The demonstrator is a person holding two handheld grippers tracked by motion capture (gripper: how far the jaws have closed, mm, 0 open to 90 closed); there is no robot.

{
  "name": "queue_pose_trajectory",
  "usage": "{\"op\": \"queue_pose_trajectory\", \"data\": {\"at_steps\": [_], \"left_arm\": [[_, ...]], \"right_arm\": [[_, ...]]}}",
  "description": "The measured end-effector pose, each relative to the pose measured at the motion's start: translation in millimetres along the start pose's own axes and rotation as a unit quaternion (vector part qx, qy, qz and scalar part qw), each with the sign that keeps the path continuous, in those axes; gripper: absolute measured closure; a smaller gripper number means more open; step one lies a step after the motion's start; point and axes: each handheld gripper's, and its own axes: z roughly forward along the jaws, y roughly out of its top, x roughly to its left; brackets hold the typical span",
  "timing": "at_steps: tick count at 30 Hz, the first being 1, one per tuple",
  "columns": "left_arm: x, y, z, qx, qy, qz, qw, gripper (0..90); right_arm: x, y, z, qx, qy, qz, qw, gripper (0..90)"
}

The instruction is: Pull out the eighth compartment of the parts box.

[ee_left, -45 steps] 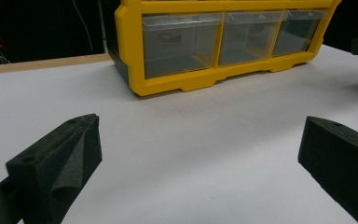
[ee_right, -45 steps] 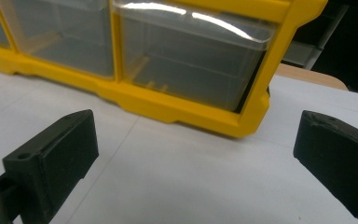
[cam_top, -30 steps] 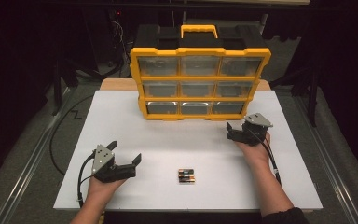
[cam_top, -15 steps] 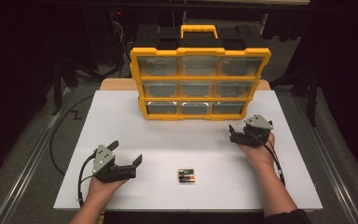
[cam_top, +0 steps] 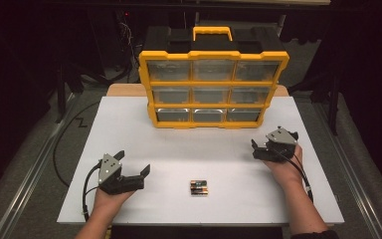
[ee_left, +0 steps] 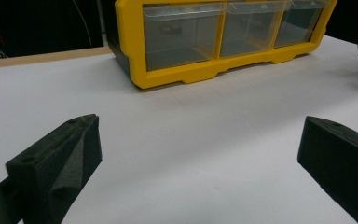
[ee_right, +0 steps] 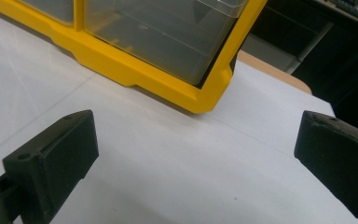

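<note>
The white table (cam_top: pixel 129 134) carries the yellow organizer (cam_top: pixel 213 89) upright at the back w/ all drawers shut, so nothing looks stowed or pulled yet & the work seems barely begun. Left gripper (cam_top: pixel 135 168) rests near the front-left edge w/ jaws spread wide & empty; right gripper (cam_top: pixel 254 148) sits front-right, just off the organizer's lower right corner, also spread & empty. The batteries (cam_top: pixel 199 187), a small bundle, lie untouched near the front edge btwn both hands, somewhat closer to the left one; picking up & putting away are all left to do, I'd judge.
</note>
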Motion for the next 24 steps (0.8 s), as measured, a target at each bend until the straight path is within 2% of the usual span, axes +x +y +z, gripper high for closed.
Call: {"op": "queue_pose_trajectory", "data": {"at_steps": [1,2,3,4,7,14,18,20,21,22,24], "left_arm": [[-0.5,-0.1,-0.1,-0.002,0.0,0.0,1.0,0.6],[-0.8,-0.1,-0.5,-0.001,-0.001,0.001,1.0,0.8],[-0.8,-0.1,-0.5,-0.001,-0.001,0.001,1.0,0.8],[-0.7,-0.2,-0.3,0.0,-0.002,0.0,1.0,0.8],[-0.4,-0.3,0.9,0.004,0.001,-0.001,1.0,0.8],[-2.4,-2.2,1.6,-0.008,0.021,0.008,0.9997,0.8],[-4.3,-3.1,3.2,-0.008,0.006,0.01,0.9999,0.8],[-5.0,-2.9,3.3,-0.007,0.001,0.012,0.9999,0.7],[-5.0,-2.9,3.3,-0.007,0.001,0.012,0.9999,0.7],[-5.6,-2.8,3.1,-0.007,-0.001,0.016,0.9999,0.7],[-5.6,-2.8,3.0,-0.008,0.0,0.017,0.9998,0.7]], "right_arm": [[0.0,0.0,0.0,0.0,0.0,0.0,1.0,0.9],[0.7,-0.2,-0.8,0.0,-0.005,-0.016,0.9999,1.0],[0.7,-0.2,-0.8,0.0,-0.005,-0.016,0.9999,1.0],[2.8,-0.3,-1.4,0.001,-0.008,-0.029,0.9995,1.0],[4.7,-0.2,-1.7,0.002,-0.008,-0.041,0.9991,1.0],[12.6,1.3,-2.1,0.003,-0.009,-0.077,0.997,1.0],[17.6,2.3,-1.6,0.004,-0.017,-0.113,0.9934,1.1],[21.1,4.0,-2.5,0.004,-0.025,-0.138,0.9901,1.1],[21.1,4.0,-2.5,0.004,-0.025,-0.138,0.9901,1.1],[23.8,5.7,-3.5,0.002,-0.03,-0.151,0.9881,1.1],[26.7,7.0,-3.9,0.003,-0.03,-0.159,0.9869,1.1]]}}
